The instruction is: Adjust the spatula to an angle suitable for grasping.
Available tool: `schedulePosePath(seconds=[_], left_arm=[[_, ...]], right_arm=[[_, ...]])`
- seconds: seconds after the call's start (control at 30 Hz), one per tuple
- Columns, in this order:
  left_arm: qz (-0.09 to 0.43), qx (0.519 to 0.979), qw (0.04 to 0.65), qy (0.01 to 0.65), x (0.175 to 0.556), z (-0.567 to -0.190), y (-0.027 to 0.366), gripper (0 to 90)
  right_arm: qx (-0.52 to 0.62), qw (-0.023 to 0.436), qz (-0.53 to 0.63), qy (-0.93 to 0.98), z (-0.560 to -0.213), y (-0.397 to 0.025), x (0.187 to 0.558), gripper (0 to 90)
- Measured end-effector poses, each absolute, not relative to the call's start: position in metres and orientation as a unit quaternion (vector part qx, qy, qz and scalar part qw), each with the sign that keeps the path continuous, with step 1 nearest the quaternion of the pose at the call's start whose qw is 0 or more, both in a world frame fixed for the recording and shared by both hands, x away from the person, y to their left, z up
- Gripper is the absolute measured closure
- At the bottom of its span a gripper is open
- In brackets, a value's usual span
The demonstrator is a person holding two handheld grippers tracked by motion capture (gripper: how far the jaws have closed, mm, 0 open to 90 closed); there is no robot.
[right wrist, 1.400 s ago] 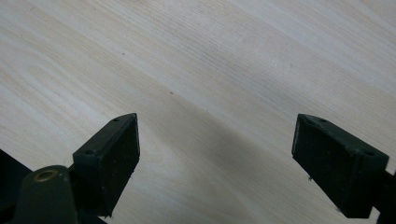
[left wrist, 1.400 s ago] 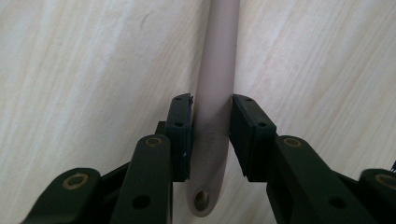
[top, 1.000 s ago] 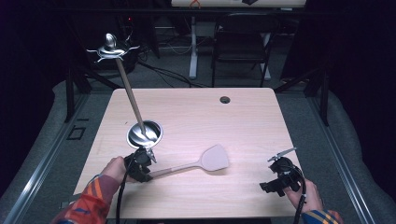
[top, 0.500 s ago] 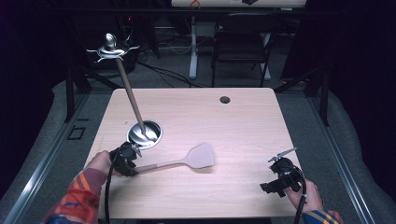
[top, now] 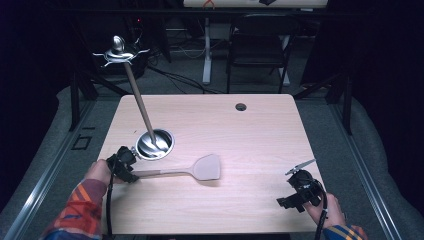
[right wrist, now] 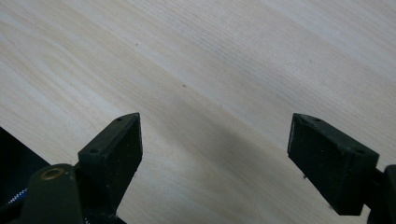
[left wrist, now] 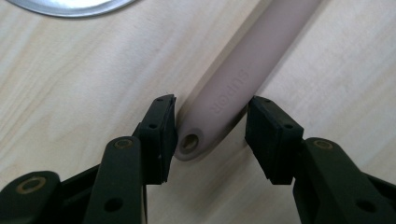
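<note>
Straddling the butt end of the spatula handle, the left gripper has its jaws partly open: one pad touches or nearly touches the handle's side by the hanging hole, while the other stands off with a sliver of table showing between. Nothing is clamped yet, though a small squeeze should close on the handle, by my reckoning. The handle's long axis runs straight away from these jaws, so the grip would fall across it at its very tip (a spot with little leverage over the far blade).

In the high view the spatula lies flat on the table, its handle end at the left gripper and its blade pointing away from that gripper toward the table's middle. Just beyond the left gripper sits a round metal bowl with a long stick leaning out of it. The right gripper rests well apart from the spatula, jaws spread wide over bare wood and holding nothing, so the left hand is clearly the nearer one.
</note>
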State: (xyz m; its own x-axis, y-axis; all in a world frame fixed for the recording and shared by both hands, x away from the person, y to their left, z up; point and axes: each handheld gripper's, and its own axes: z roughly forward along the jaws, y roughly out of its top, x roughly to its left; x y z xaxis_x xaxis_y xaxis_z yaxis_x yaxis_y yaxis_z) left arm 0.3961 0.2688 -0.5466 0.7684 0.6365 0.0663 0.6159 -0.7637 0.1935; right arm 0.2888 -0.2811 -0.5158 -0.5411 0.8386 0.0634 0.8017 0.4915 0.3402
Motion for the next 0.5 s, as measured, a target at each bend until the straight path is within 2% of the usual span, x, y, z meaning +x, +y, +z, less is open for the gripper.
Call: schedulePosePath(seconds=[0.17, 0.27, 0.4, 0.5], left_arm=[[0.076, 0.924, 0.083, 0.365, 0.398, -0.547, 0.269, 49.9], [0.079, 0.91, 0.082, 0.398, 0.4, -0.542, 0.268, 44.7], [0.078, 0.908, 0.135, 0.389, 0.393, -0.526, 0.253, 37.8], [0.075, 0.916, 0.155, 0.363, 0.389, -0.52, 0.23, 37.5]], right_arm=[[0.478, 0.054, 0.163, 0.862, -0.517, -0.28, 0.289, 18.1], [0.477, 0.053, 0.162, 0.862, -0.517, -0.28, 0.289, 18.1], [0.479, 0.052, 0.167, 0.86, -0.517, -0.28, 0.289, 18.1], [0.478, 0.05, 0.165, 0.862, -0.517, -0.28, 0.289, 18.1]])
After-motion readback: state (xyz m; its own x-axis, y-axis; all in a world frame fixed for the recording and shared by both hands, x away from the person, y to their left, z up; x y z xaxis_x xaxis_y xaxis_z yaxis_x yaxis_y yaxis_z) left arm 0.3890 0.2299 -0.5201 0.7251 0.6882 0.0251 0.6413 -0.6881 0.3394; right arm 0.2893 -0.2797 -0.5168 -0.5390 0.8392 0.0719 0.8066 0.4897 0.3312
